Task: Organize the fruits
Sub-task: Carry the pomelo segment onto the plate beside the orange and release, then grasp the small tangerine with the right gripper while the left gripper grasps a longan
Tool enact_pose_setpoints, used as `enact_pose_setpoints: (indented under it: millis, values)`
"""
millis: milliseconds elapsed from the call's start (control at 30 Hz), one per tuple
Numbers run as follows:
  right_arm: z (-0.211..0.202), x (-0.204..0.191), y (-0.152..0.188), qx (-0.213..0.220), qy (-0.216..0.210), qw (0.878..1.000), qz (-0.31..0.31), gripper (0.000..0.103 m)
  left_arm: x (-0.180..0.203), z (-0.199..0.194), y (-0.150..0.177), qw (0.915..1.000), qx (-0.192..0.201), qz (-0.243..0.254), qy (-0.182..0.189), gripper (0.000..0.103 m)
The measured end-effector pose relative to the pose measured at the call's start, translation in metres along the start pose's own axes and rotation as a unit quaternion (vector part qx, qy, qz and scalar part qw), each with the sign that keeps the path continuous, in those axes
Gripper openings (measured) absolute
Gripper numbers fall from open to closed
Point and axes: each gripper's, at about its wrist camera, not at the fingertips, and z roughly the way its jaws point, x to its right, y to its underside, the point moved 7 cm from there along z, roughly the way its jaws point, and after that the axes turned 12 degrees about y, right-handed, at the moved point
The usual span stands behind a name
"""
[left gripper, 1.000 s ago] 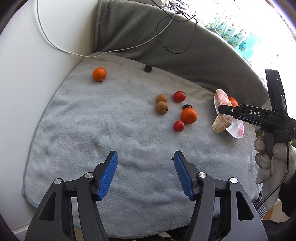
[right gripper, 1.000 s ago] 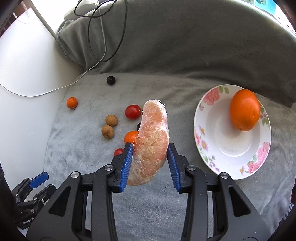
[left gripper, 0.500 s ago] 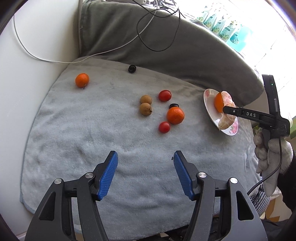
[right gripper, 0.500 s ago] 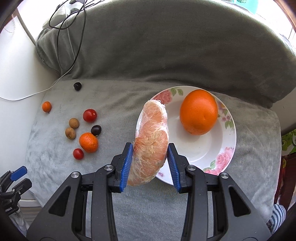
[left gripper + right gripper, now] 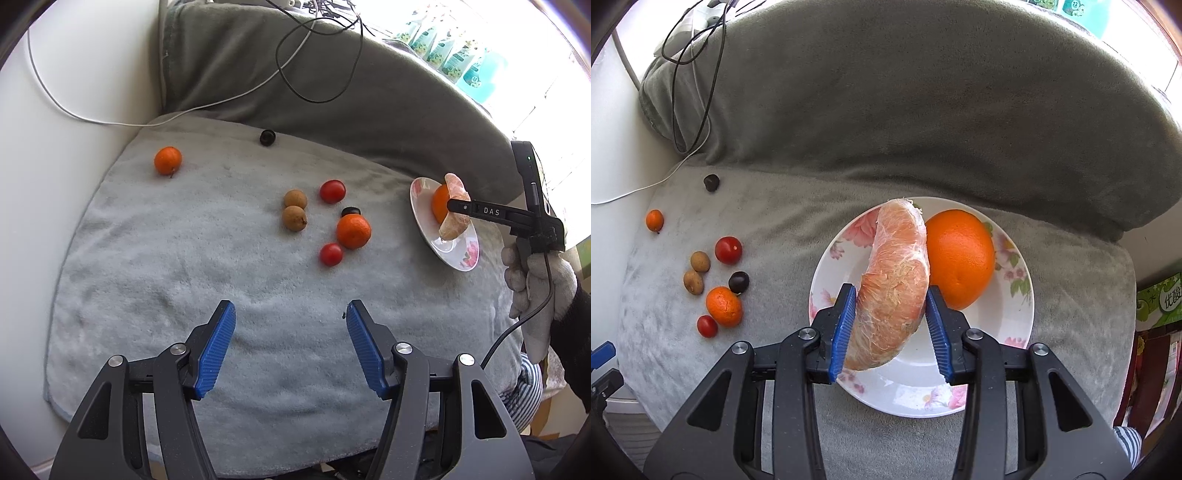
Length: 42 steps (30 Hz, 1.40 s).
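My right gripper is shut on a peeled pomelo wedge and holds it over the floral plate, next to a big orange in the plate. The left wrist view shows the wedge, the plate and the right gripper at the right. My left gripper is open and empty above the grey towel. On the towel lie two tangerines, two cherry tomatoes, two longans and two dark fruits.
A dark grey cushion rises behind the towel, with black and white cables over it. A white surface lies to the left. Packaged goods stand at the back right.
My right gripper has carried the pomelo wedge to the right, from above the towel to over the plate beside the orange. My left gripper stays open and has shifted slightly.
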Motion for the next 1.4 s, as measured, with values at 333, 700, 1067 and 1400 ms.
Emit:
enact_pose_setpoints:
  millis: [333,700,1067,1400]
  values:
    - [-0.016,0.021,-0.016,0.033,0.004,0.999,0.029,0.067,0.003,0.005,-0.004,1.0000,-0.003,0.006,0.005,0.062]
    - [-0.036,0.016,-0.016,0.055,-0.017,0.997,0.046,0.067,0.003,0.009,-0.008,0.9999,-0.003,0.010,0.009,0.062]
    - [-0.061,-0.026,0.002,0.074,-0.095,0.992,0.034,0.067,-0.002,0.020,-0.022,0.9997,0.002,0.015,0.019,0.062]
    - [-0.048,-0.075,0.019,0.038,-0.154,0.987,0.005,0.067,-0.019,0.041,-0.041,0.9986,-0.002,-0.025,0.047,0.062]
